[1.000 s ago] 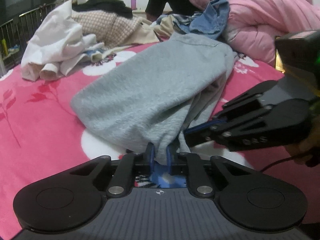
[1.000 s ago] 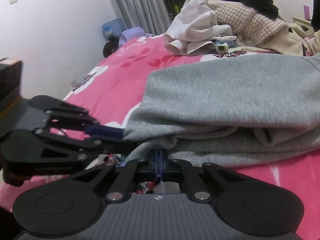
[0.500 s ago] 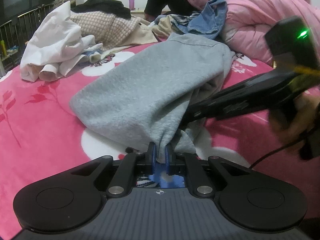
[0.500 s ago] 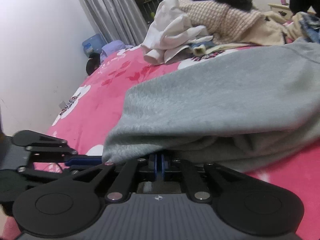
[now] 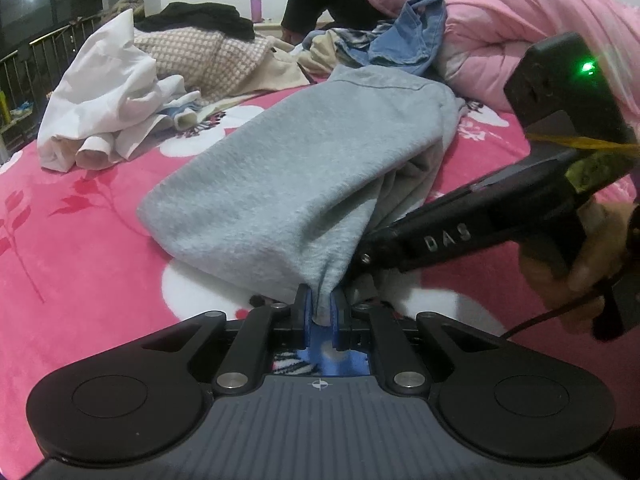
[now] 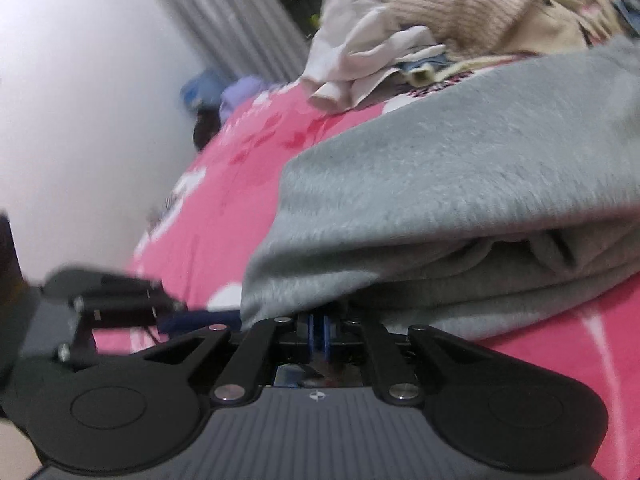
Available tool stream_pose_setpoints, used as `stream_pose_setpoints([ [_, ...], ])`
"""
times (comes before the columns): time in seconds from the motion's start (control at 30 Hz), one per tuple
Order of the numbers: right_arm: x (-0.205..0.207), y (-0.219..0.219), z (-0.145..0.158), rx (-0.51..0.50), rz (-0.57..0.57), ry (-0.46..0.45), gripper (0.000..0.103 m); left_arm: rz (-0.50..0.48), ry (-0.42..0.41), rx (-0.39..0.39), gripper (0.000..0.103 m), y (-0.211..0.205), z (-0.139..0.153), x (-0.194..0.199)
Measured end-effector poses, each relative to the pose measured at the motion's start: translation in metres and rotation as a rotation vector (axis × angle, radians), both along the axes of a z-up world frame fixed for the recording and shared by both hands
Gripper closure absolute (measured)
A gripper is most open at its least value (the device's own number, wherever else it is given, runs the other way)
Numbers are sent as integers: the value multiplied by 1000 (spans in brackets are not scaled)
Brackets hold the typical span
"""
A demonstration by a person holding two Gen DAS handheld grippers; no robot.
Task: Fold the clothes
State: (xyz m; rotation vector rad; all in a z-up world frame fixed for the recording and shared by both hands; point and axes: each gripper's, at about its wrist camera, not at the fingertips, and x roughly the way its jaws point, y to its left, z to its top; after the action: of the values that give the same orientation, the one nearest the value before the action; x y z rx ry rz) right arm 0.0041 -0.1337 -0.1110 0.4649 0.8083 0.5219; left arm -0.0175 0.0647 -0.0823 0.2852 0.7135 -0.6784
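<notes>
left tool [image 5: 320, 314]: clenched on near corner of grey garment [image 5: 304, 168] | right tool [image 6: 319, 330]: nearly closed under the garment's folded edge, whether it pinches cloth cannot be told | garment: folded on pink floral bed [image 5: 72, 248], centre | white clothes [image 5: 100, 104]: 10 o'clock | pink quilt [image 5: 520, 32]: 2 o'clock

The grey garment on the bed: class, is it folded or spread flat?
Folded: the grey garment lies doubled over, stacked layers showing along its edge.

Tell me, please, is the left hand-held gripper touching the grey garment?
Touching: in the left wrist view, the left hand-held gripper pinches a fold of the grey garment.
</notes>
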Motion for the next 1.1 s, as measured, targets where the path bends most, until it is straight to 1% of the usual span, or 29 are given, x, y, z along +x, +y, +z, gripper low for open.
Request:
stream_pose_setpoints([
  [0.07,2,-10,-9,111,-37,49,97,-13,2,16,95,-1,-3,0],
  [0.13,4,-26,-22,244,-71,135,96,-37,-14,51,95,-4,-7,-2],
  [0.17,4,-33,-24,273,-84,167,96,-52,-29,77,95,-7,-10,-4],
  [0.2,2,-40,-22,267,-90,180,96,-66,-45,101,95,-9,-12,-6],
  [0.27,-5,-50,-7,191,-81,165,96,-92,-77,150,93,-13,-15,-11],
  [0.3,-9,-52,4,138,-54,132,96,-106,-93,174,92,-15,-17,-14],
  [0.33,-14,-52,16,93,-21,94,96,-111,-97,184,91,-15,-18,-15],
  [0.4,-21,-46,39,35,55,-1,96,-112,-90,187,90,-15,-19,-16],
  [0.47,-25,-32,56,-24,81,-102,96,-105,-79,184,89,-15,-19,-16],
  [0.53,-23,-15,60,-92,81,-164,96,-101,-65,182,88,-15,-18,-16],
  [0.57,-20,-7,57,-120,86,-172,96,-100,-54,179,87,-15,-17,-17],
  [0.6,-15,0,47,-151,103,-148,96,-99,-43,176,87,-14,-16,-17],
  [0.63,-10,8,33,-213,123,-105,96,-97,-21,169,86,-11,-15,-17],
  [0.67,-10,11,18,-265,130,-78,99,-89,13,153,85,-7,-14,-15],
  [0.7,-13,10,6,-288,126,-72,101,-79,50,134,84,-3,-12,-14],
  [0.73,-15,7,1,-283,118,-52,101,-62,79,109,80,2,-11,-12],
  [0.77,-16,2,3,-261,108,-28,100,-41,104,82,76,8,-9,-10],
  [0.8,-16,-1,7,-246,100,-11,97,-20,125,57,75,14,-7,-8],
  [0.83,-18,-3,11,-249,101,-7,96,3,146,31,74,20,-4,-5],
  [0.93,-26,-1,24,-301,127,-37,91,90,209,-50,72,38,1,8],
  [0.97,-29,1,29,-313,136,-54,87,126,225,-75,72,44,2,15],
  [1.03,-35,9,40,-338,163,-117,83,206,261,-131,70,57,4,30],
  [1.07,-39,15,47,-353,182,-162,76,254,288,-169,68,63,5,38],
  [1.1,-43,22,52,-376,204,-211,66,300,315,-209,67,69,6,45],
])
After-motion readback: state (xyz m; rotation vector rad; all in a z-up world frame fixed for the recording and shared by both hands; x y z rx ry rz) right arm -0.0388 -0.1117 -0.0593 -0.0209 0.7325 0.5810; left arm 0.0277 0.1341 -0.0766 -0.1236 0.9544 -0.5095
